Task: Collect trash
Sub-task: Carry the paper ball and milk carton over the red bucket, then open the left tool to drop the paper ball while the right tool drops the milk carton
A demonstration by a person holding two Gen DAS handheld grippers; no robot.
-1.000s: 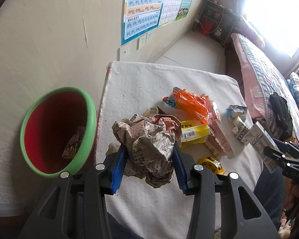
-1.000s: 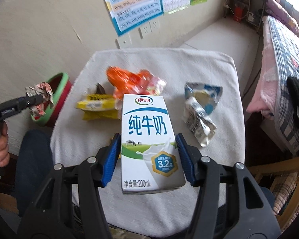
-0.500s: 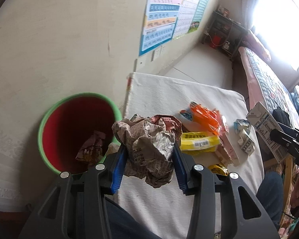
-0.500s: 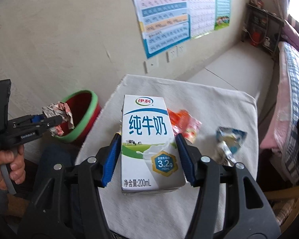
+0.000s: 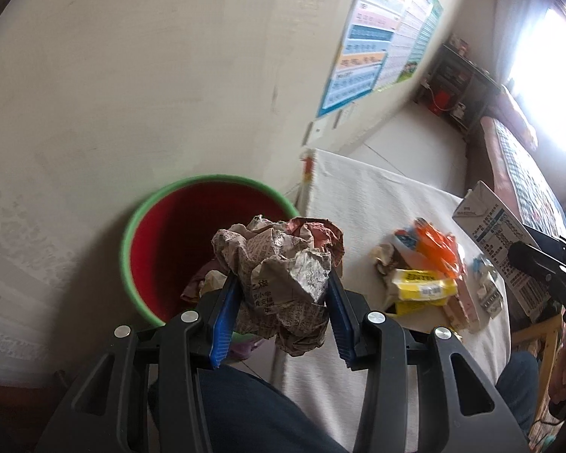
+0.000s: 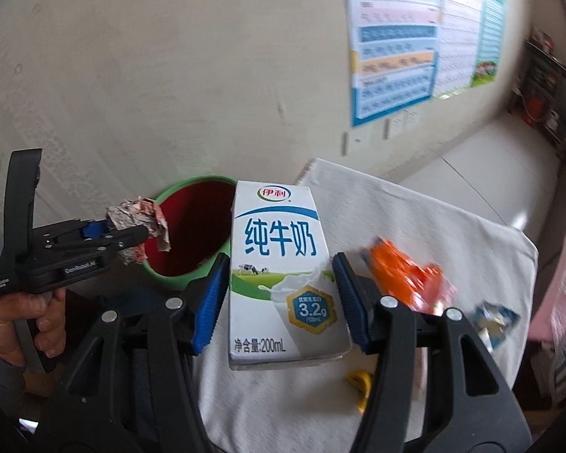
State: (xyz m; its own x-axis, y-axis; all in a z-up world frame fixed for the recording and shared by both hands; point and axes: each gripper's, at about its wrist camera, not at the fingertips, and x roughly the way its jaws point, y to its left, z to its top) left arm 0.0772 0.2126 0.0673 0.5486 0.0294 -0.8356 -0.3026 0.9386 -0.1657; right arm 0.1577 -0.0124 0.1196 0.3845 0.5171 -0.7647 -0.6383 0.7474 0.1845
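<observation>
My left gripper (image 5: 281, 315) is shut on a crumpled newspaper ball (image 5: 283, 279), held over the near rim of a red bin with a green rim (image 5: 162, 204) that stands beside the table. Some trash lies at the bin's bottom. In the right wrist view the same newspaper ball (image 6: 139, 222) hangs at the bin's (image 6: 192, 234) left edge. My right gripper (image 6: 283, 302) is shut on a white and blue milk carton (image 6: 283, 275), upright above the white-clothed table (image 6: 434, 234), just right of the bin.
On the table lie an orange wrapper (image 5: 434, 245), a yellow packet (image 5: 422, 290), a pink box and a flattened carton (image 5: 488, 290). A wall with posters (image 6: 396, 45) rises behind the bin. A bed (image 5: 528, 173) stands at right. A person's leg is below.
Both grippers have swung left toward the bin, each still holding its load. The newspaper ball went from over the table to over the bin's rim; the carton rose and now sits beside the bin.
</observation>
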